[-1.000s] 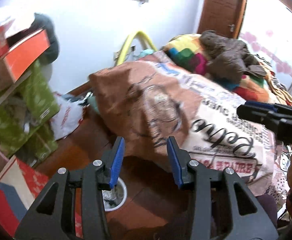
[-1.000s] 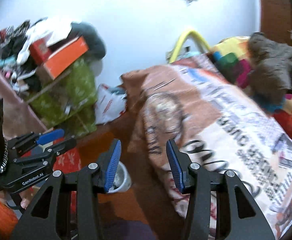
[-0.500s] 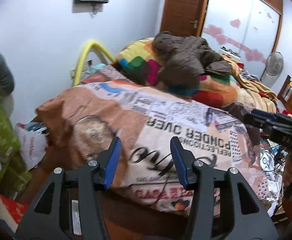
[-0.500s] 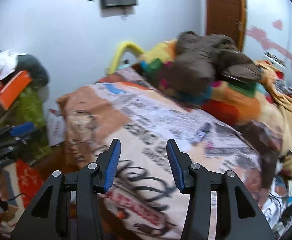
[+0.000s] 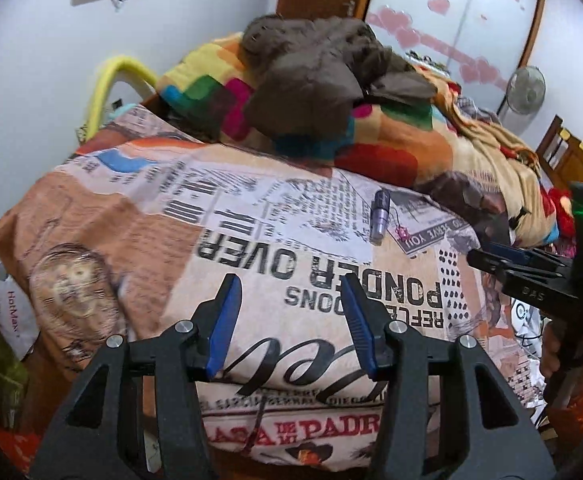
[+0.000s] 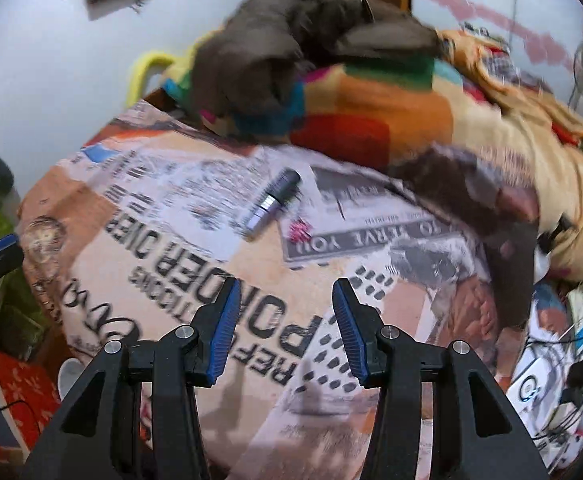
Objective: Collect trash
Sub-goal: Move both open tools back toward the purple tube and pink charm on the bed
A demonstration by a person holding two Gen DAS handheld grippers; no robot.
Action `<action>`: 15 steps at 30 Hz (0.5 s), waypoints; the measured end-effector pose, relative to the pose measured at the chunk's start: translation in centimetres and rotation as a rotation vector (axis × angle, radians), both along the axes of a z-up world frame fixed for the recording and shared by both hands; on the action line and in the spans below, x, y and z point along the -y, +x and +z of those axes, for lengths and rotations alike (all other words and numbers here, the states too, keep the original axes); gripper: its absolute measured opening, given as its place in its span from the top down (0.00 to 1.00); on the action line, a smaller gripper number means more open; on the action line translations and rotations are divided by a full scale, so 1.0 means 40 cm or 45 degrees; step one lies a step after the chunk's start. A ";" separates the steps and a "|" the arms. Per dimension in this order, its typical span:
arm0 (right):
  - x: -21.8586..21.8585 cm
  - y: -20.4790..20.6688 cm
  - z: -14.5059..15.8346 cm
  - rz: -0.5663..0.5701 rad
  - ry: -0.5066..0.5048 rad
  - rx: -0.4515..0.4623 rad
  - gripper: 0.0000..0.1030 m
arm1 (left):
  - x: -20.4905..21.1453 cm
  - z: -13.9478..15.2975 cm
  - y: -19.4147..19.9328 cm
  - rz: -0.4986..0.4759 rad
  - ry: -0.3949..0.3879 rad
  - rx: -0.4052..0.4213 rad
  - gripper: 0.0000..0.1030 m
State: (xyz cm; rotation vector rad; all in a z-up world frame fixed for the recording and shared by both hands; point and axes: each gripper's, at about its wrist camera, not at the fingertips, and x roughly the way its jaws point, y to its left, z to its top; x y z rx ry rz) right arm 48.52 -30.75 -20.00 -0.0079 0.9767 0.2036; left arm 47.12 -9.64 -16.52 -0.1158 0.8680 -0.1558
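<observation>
Both hand-held grippers, the left (image 5: 287, 324) and the right (image 6: 282, 324), half open and empty, now face the bed (image 6: 219, 280), where a small tube (image 6: 271, 202) lies ahead.

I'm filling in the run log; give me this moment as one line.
phase: approach | left gripper: open, empty | right gripper: open, empty | likely target: small purple tube lying on newspaper-print bedspread
</observation>
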 end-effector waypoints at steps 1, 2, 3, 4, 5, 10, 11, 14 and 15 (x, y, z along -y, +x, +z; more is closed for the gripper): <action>0.002 0.008 -0.009 -0.003 -0.002 -0.006 0.57 | 0.014 -0.017 0.017 -0.014 -0.004 -0.014 0.51; 0.004 0.023 -0.023 -0.007 -0.009 -0.014 0.57 | 0.021 -0.028 0.026 -0.023 -0.007 -0.023 0.51; 0.004 0.043 -0.040 -0.007 -0.015 -0.017 0.57 | 0.029 -0.039 0.036 -0.031 -0.009 -0.033 0.51; 0.006 0.052 -0.049 -0.006 -0.019 -0.017 0.57 | 0.038 -0.052 0.048 -0.040 -0.010 -0.042 0.51; 0.004 0.071 -0.063 -0.008 -0.031 -0.017 0.57 | 0.046 -0.067 0.060 -0.049 -0.009 -0.054 0.51; -0.010 0.130 -0.106 0.023 -0.028 -0.034 0.57 | 0.077 -0.121 0.113 -0.079 -0.005 -0.098 0.51; -0.016 0.138 -0.112 0.036 -0.031 -0.029 0.57 | 0.083 -0.130 0.122 -0.086 -0.003 -0.102 0.51; -0.030 0.154 -0.122 0.095 -0.057 0.024 0.57 | 0.099 -0.148 0.148 -0.105 0.004 -0.109 0.51; -0.034 0.160 -0.128 0.108 -0.079 0.033 0.57 | 0.104 -0.154 0.157 -0.110 0.004 -0.110 0.51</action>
